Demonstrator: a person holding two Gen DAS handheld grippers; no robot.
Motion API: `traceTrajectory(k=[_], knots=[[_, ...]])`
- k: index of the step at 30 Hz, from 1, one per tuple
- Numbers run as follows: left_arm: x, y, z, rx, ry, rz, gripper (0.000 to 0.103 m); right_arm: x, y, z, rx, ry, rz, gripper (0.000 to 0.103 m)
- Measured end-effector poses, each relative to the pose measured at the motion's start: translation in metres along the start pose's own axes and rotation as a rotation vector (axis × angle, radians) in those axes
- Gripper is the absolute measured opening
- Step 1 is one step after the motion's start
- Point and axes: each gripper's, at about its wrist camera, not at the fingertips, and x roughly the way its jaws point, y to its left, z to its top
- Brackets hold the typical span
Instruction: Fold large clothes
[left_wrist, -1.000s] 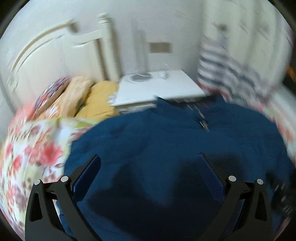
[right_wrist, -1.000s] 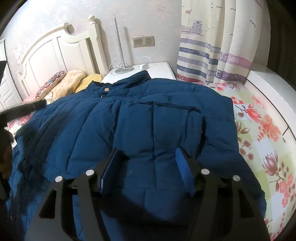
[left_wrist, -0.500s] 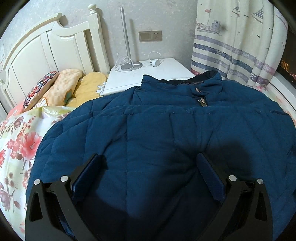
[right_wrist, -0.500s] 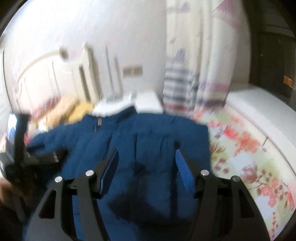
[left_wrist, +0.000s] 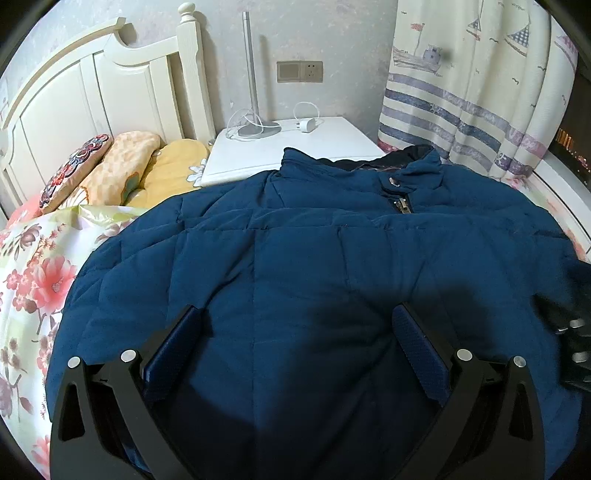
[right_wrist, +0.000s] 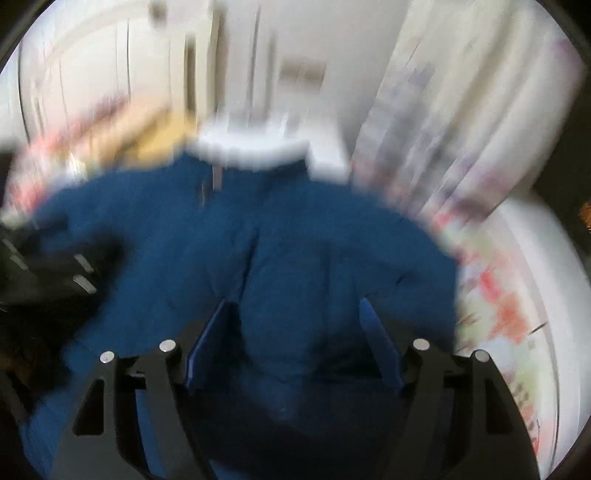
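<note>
Jacket (left_wrist: 314, 258), the big blue padded one, lies spread front-up on the bed (left_wrist: 33, 266), collar toward the nightstand (left_wrist: 291, 147). My right claw (right_wrist: 295, 325) has just been opening; its view is badly smeared, and I see cloth below the pads but nothing pinched. My left claw (left_wrist: 295, 343) hovers wide open over the lower front, gripping nothing. I judge no fold is started yet.

My right gripper (right_wrist: 295, 332) just opened wider above the jacket (right_wrist: 295, 258), its view now blurred.
</note>
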Motion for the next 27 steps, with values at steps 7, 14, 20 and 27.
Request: traceTrajectory(k=[7, 14, 20, 27], knots=[[0.000, 0.001, 0.000, -0.004, 0.004, -0.006, 0.099, -0.001, -0.047, 0.050, 0.142, -0.043, 0.033, 0.077], [0.002, 0.002, -0.001, -0.013, 0.006, -0.018, 0.099, 0.077, -0.070, 0.065, 0.164, 0.156, 0.043, 0.084], [0.002, 0.002, -0.001, -0.013, 0.007, -0.018, 0.099, 0.067, -0.091, 0.091, 0.206, 0.059, -0.020, 0.084], [0.003, 0.002, -0.001, -0.015, 0.008, -0.020, 0.099, 0.125, -0.101, 0.101, 0.197, 0.152, -0.016, 0.097]])
